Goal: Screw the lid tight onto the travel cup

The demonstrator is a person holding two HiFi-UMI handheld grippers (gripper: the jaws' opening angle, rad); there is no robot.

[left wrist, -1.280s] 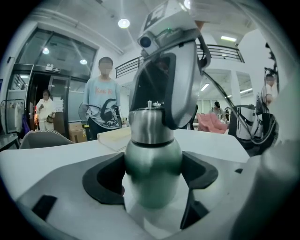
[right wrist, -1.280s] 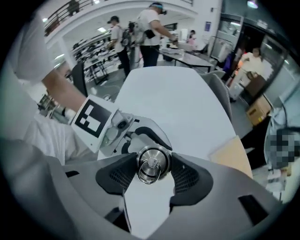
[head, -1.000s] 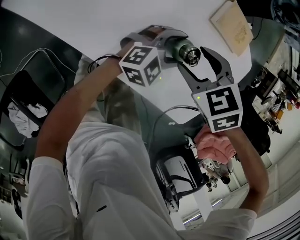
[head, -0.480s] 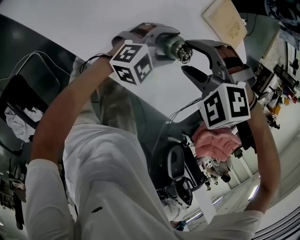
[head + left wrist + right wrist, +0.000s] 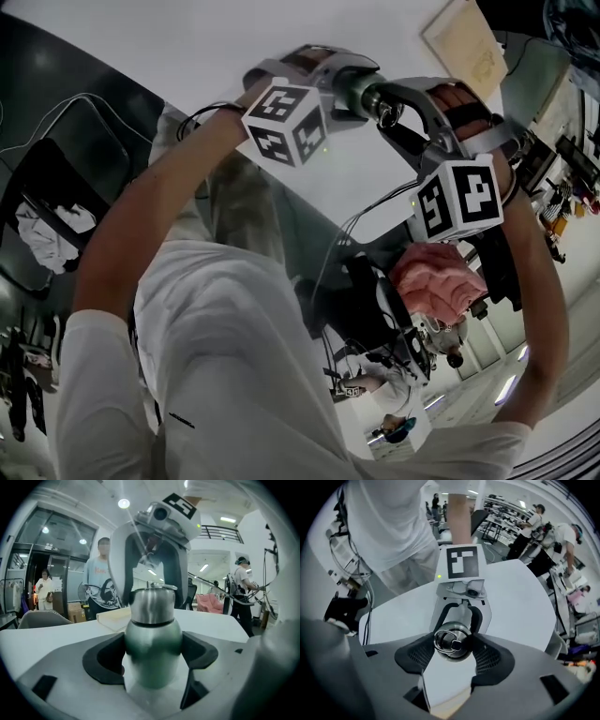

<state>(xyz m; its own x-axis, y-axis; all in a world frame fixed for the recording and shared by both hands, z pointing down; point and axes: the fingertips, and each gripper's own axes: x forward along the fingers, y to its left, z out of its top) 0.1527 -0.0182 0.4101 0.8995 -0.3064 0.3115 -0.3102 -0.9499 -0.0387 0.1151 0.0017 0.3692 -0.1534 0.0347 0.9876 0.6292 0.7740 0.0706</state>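
My left gripper (image 5: 333, 86) is shut on the green metal body of the travel cup (image 5: 352, 89) and holds it level above the white table. In the left gripper view the cup (image 5: 152, 653) sits wedged between both black pads. Its steel lid (image 5: 386, 109), with a ring handle, points at my right gripper (image 5: 394, 112). That gripper's jaws are closing around the lid. In the right gripper view the lid (image 5: 452, 641) lies between the ribbed pads, which meet its sides. The right gripper's jaws flank the lid (image 5: 152, 603) in the left gripper view too.
The white table (image 5: 187, 37) lies under both grippers, and a beige book (image 5: 464, 52) rests at its far right. The person's arms and white shirt (image 5: 225, 356) fill the near side. Cables (image 5: 56, 117) hang at the left. Other people (image 5: 101, 583) stand beyond the table.
The right gripper has rolled its marker cube over and swung in from beside the lid until its jaws stand around it. The left gripper and the cup have shifted only slightly.
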